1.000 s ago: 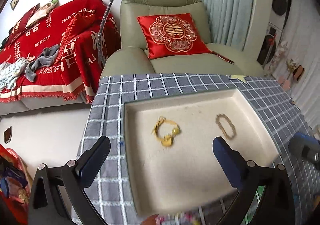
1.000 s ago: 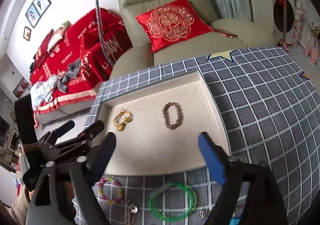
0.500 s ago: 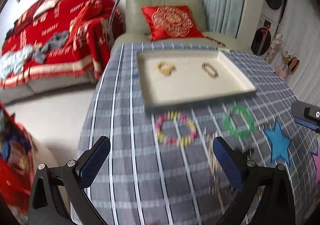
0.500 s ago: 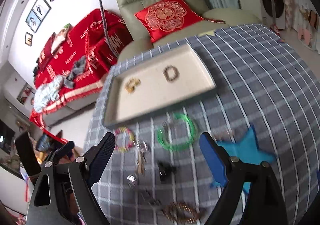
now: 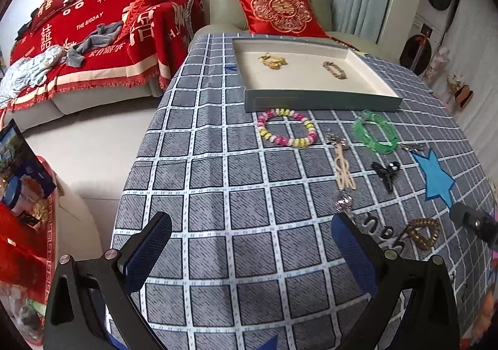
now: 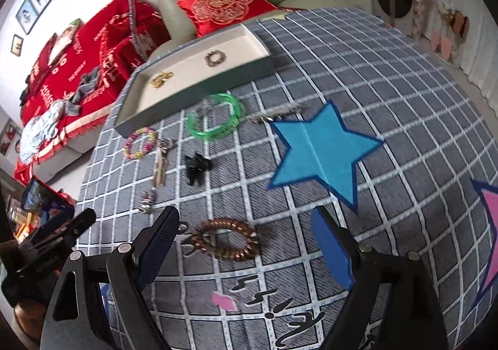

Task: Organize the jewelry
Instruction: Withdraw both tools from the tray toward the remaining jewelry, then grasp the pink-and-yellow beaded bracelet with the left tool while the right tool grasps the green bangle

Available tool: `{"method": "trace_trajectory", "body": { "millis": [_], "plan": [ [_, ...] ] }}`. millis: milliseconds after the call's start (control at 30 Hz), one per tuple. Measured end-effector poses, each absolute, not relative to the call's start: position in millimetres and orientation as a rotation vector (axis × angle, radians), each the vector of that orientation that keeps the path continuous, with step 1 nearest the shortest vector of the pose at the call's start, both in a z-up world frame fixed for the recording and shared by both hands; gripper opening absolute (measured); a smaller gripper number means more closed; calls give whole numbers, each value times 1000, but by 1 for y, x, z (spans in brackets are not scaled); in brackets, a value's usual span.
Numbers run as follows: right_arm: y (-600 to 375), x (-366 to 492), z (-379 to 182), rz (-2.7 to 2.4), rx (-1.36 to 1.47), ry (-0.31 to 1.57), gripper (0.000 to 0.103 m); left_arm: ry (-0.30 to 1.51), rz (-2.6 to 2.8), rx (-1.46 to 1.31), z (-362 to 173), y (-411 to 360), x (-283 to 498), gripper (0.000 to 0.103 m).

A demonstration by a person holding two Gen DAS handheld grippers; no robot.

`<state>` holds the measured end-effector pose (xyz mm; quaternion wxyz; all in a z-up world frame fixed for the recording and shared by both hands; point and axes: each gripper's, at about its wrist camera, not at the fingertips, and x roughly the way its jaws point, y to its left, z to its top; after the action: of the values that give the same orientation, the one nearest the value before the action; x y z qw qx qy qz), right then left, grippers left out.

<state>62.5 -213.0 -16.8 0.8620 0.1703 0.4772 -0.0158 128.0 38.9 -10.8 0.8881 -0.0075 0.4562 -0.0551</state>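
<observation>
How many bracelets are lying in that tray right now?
2: a gold bracelet at the left of the tray and a brownish bracelet at its right. Others lie outside on the tablecloth.

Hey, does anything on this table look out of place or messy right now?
Yes. Only two pieces lie in the tray. The pink-and-yellow bead bracelet, green bangle, black clip and brown coil bracelet lie scattered on the checked cloth outside it.

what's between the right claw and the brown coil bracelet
Nothing visible. The right claw is open, and the brown coil bracelet lies flat on the checked cloth between its fingers, with only bare cloth around it.
</observation>
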Motion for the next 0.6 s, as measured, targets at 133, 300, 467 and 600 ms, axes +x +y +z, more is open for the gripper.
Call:
{"method": "trace_trajectory", "body": {
  "millis": [133, 300, 467, 600],
  "plan": [
    [-220, 73, -21, -65, 346, 1015, 88, 952, -94, -34, -8, 42, 147, 103],
    [-224, 92, -13, -75, 327, 1002, 88, 944, -83, -57, -4, 42, 173, 103],
    [-220, 116, -7, -63, 273, 999, 88, 962, -79, -75, -9, 40, 197, 103],
    [-214, 135, -7, -43, 227, 1010, 88, 982, -68, -62, -17, 37, 214, 103]
  ]
}}
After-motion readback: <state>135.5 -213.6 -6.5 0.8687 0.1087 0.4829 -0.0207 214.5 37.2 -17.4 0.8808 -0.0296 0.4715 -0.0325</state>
